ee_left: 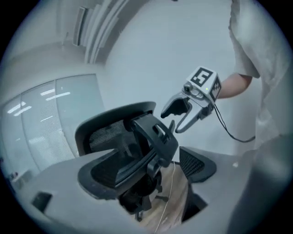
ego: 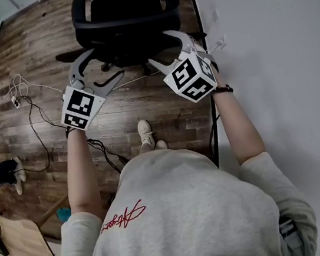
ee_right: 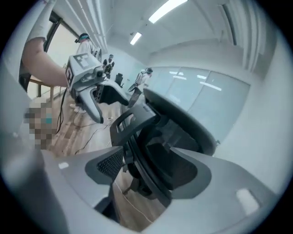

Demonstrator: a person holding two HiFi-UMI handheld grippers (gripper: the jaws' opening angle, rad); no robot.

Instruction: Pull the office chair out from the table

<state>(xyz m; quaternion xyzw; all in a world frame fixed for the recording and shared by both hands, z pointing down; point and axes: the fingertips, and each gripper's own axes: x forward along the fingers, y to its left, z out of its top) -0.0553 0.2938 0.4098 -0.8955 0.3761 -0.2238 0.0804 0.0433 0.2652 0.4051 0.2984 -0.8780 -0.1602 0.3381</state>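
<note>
Both hand-held grippers are up in front of me with nothing in them. The left hand-held gripper (ego: pixel 107 63) has its jaws spread wide. Through its own view I see the office chair (ego: pixel 125 16) framed in the gap, with no pad touching it. The right hand-held gripper (ego: pixel 158 48) is also spread, and the back of the chair again sits between its jaws but clear of them.

The chair stands on the wooden floor (ego: pixel 30 54) ahead of me, its backrest turned my way. It sits alongside the long edge of the white table (ego: pixel 267 48), with its right armrest and one base leg close to that edge. As far as I can make out from the head view, the seat is not tucked under the top.

This layout fits two stages, in my judgement. Either the chair is parked by the table and waiting to be gripped and drawn back, or it has been drawn out and let go. One look cannot settle which.

My forearms reach forward side by side, wrists near each other, marker cubes towards me. Both sets of jaws point away and slightly down at the backrest, each one rolled so its jaws splay outward. Loose cables (ego: pixel 32 108) trail across the floor to my left.
</note>
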